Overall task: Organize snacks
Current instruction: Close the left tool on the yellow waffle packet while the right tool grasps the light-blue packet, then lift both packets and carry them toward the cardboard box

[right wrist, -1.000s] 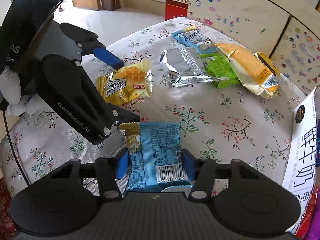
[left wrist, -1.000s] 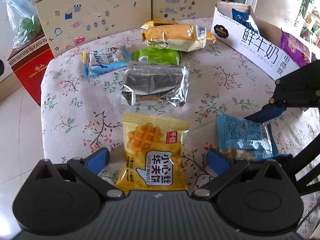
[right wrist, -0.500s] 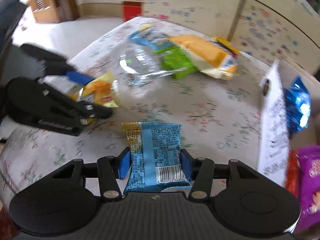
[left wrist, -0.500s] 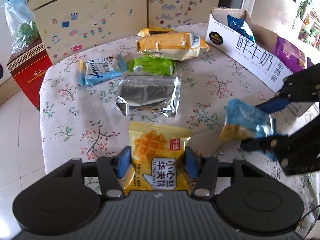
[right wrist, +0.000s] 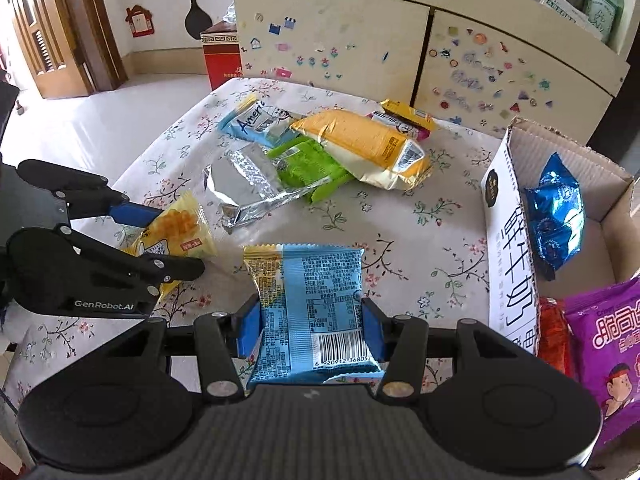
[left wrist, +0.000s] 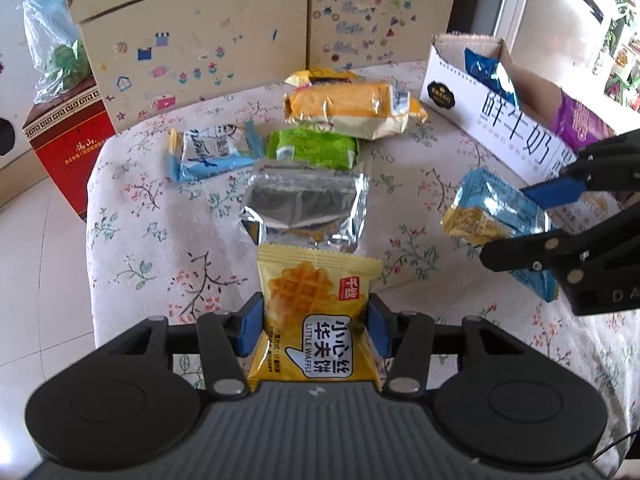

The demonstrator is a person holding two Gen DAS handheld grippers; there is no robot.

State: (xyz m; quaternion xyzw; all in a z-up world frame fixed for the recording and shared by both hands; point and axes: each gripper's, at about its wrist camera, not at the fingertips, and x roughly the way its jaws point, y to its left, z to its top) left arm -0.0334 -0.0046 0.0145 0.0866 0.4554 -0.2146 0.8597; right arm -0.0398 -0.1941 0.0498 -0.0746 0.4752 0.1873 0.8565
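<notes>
My left gripper [left wrist: 315,328] is shut on a yellow Little Waffle packet [left wrist: 316,300], its blue pads pressing both sides just above the floral tablecloth [left wrist: 140,208]. In the right wrist view the same left gripper [right wrist: 168,240] sits at the left with the waffle packet [right wrist: 180,232]. A light-blue snack packet [right wrist: 310,292], barcode side up, is held off the table by my right gripper [right wrist: 310,328], which is shut on it. To its right stands an open white carton [right wrist: 508,240]. From the left wrist, the right gripper [left wrist: 508,226] and blue packet [left wrist: 488,208] hang near the carton [left wrist: 500,120].
On the table lie a silver foil pack [left wrist: 304,208], a green pack [left wrist: 312,148], a large orange-yellow pack [left wrist: 348,108] and a pale blue pack [left wrist: 208,152]. The carton holds a blue foil bag [right wrist: 556,216], a purple bag [right wrist: 612,344] and an orange pack [right wrist: 554,332]. A stickered cabinet stands behind.
My left gripper went from wide open to shut on the waffle packet. The right gripper lifted the blue packet off the cloth and swung to face the carton.
</notes>
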